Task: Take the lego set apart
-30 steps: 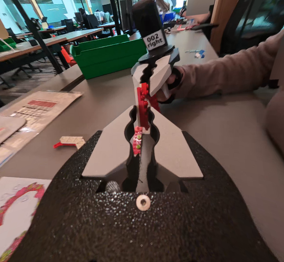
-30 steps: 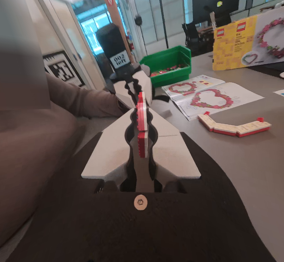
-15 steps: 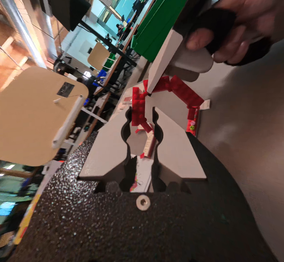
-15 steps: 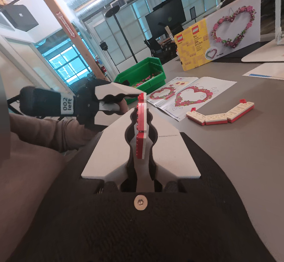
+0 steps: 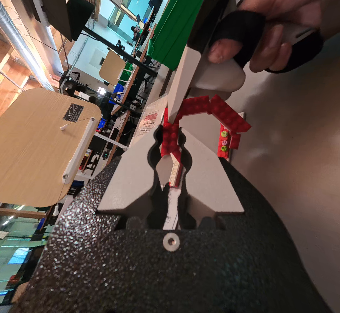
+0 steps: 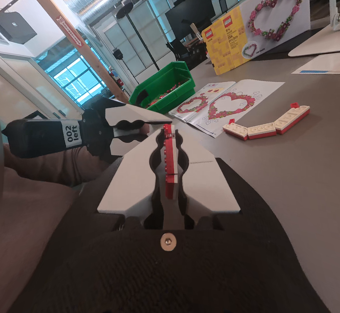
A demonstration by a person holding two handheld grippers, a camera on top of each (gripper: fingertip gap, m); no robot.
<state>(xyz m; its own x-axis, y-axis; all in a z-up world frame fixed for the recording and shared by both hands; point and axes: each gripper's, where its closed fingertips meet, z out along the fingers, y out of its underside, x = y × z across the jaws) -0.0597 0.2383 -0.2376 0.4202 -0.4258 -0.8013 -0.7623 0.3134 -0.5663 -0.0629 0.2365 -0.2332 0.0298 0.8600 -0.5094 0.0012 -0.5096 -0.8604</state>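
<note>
Left wrist view first: my left claw (image 5: 170, 138) is pinching one end of the red lego frame (image 5: 217, 109), its two grey fingers (image 5: 132, 181) pressed onto the studded red plate between them. From there the frame bends away in an arc of linked red plates, with small green and pink round pieces (image 5: 224, 141) on the far segment. My right claw (image 5: 173, 118) comes down from above with its tip on the same frame just past my left claw's tips, and the hand (image 5: 279, 15) holding it fills the upper right corner. On the right wrist view, my right claw (image 6: 170, 135) is closed on the red and white frame edge-on — the bricks stand upright in the narrow gap. My left claw (image 6: 161, 120) shows there from the side, its tips meeting the top of the frame. Beyond, on the grey table (image 6: 276, 166), a detached white and red lego strip (image 6: 266, 126) lies flat, near an open instruction booklet (image 6: 230, 102). Behind the booklet sits a green bin (image 6: 165, 91) with small pieces inside — and a yellow set box (image 6: 230, 41) stands farther back.
</note>
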